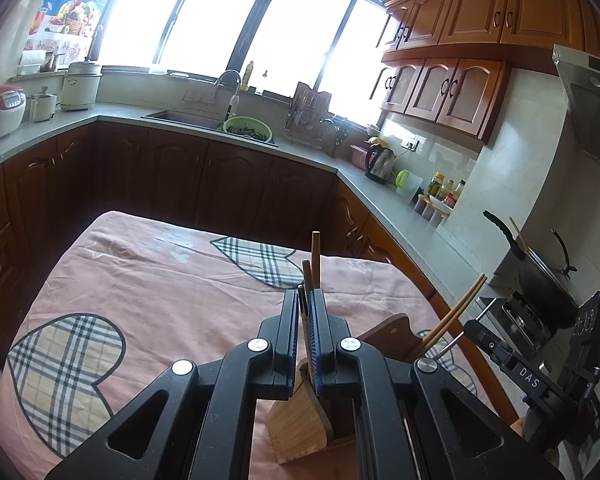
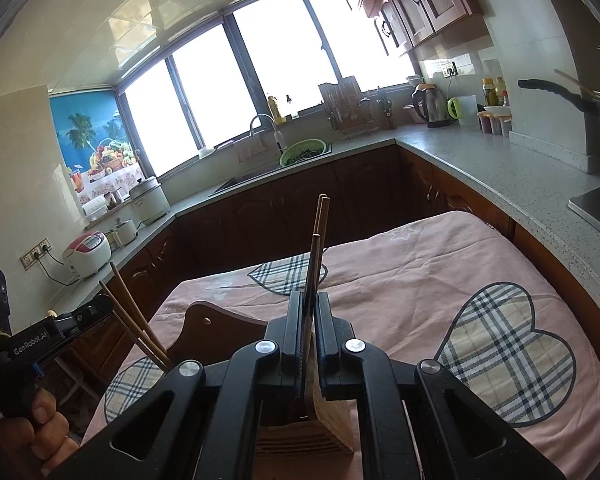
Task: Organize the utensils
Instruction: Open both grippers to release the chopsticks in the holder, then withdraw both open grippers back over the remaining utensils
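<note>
My left gripper (image 1: 305, 294) is shut on brown wooden chopsticks (image 1: 315, 258) that stick up past its fingertips. Right under it stands a bamboo utensil holder (image 1: 300, 416) with a dark wooden back board (image 1: 384, 336). My right gripper (image 2: 309, 296) is shut on a bundle of chopsticks (image 2: 318, 248) above the same holder (image 2: 324, 412). Each view shows the other gripper at its edge: the right one (image 1: 476, 326) with its chopsticks (image 1: 460, 308), the left one (image 2: 100, 308) with its chopsticks (image 2: 134, 320). Both grippers' own frames hide the chopsticks' lower ends.
The holder stands on a table under a pink cloth with plaid hearts (image 1: 140, 280). A grey counter (image 2: 500, 168) runs around it, with a sink (image 1: 188, 118), a green colander (image 1: 247, 128), a kettle (image 1: 380, 162), a rice cooker (image 1: 0, 110) and a wok (image 1: 540, 280) on a stove. A hand (image 2: 48, 420) holds the left gripper.
</note>
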### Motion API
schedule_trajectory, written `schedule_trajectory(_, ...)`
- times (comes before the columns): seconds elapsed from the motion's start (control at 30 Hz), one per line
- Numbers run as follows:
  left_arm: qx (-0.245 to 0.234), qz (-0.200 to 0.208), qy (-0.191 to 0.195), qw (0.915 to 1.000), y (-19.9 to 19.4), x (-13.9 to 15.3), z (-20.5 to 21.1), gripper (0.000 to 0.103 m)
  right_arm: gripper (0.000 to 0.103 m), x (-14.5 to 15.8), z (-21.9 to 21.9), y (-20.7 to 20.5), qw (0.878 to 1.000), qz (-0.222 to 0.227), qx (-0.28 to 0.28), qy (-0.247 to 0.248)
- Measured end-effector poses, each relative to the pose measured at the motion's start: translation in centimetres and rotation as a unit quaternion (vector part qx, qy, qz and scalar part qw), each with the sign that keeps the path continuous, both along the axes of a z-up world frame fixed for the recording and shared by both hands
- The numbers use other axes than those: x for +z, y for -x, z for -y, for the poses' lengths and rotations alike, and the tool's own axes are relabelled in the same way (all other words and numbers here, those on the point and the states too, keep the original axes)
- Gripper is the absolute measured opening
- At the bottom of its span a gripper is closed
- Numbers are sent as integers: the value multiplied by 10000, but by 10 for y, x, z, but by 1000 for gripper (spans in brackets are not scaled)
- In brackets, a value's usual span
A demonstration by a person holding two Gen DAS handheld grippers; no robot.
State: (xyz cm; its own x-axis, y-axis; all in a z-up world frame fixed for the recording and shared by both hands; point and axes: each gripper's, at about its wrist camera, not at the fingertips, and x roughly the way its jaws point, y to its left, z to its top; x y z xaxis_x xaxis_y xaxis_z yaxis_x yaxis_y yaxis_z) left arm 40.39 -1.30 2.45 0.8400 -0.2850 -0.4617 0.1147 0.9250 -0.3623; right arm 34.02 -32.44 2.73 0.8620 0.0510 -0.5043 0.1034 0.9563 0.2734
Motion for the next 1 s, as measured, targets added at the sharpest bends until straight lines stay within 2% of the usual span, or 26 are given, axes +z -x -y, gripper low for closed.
schedule_trajectory(0.03, 9, -13, 6, 10000, 0, 0, -1, 6, 10, 0, 0, -1, 10000, -5, 1, -2)
schedule_trajectory(0.2, 66, -45, 20, 10000, 1, 2, -4, 20, 11, 0, 1, -2, 10000, -2, -12, -52)
schedule_trajectory(0.27, 83, -54, 14, 10000, 3, 3, -5, 25, 19, -1, 2, -1, 10000, -1, -44, -72)
schedule_trajectory(0.33, 98, -69, 20, 9999, 5, 4, -5, 34, 28, 1, 3, 0, 9999, 21, -56, -107)
schedule_trajectory(0.37, 127, -76, 19, 9999, 7, 5, -6, 42, 32, 1, 4, 1, 9999, 39, -69, -121)
schedule_trajectory(0.43, 167, -62, 40, 9998, 12, 6, -8, 51, 33, 4, 5, 4, 9998, 70, -83, -156)
schedule_trajectory(0.5, 198, -59, 52, 9998, 20, 8, -10, 65, 47, 7, 6, 8, 9996, 124, -91, -220)
schedule_trajectory(0.57, 241, -47, 37, 9997, 29, 9, -13, 74, 77, 11, 7, 14, 9992, 252, -117, -280)
schedule_trajectory(0.63, 271, -65, -5, 9996, 39, 8, -15, 78, 87, 16, 7, 23, 9987, 388, -140, -311)
schedule_trajectory(0.8, 343, -266, -43, 9990, 64, 4, -27, 81, 89, 23, 3, 43, 9983, 475, -136, -310)
schedule_trajectory(1.0, 493, -517, -49, 9974, 96, -3, -45, 81, 89, 15, -1, 66, 9988, 299, -110, -371)
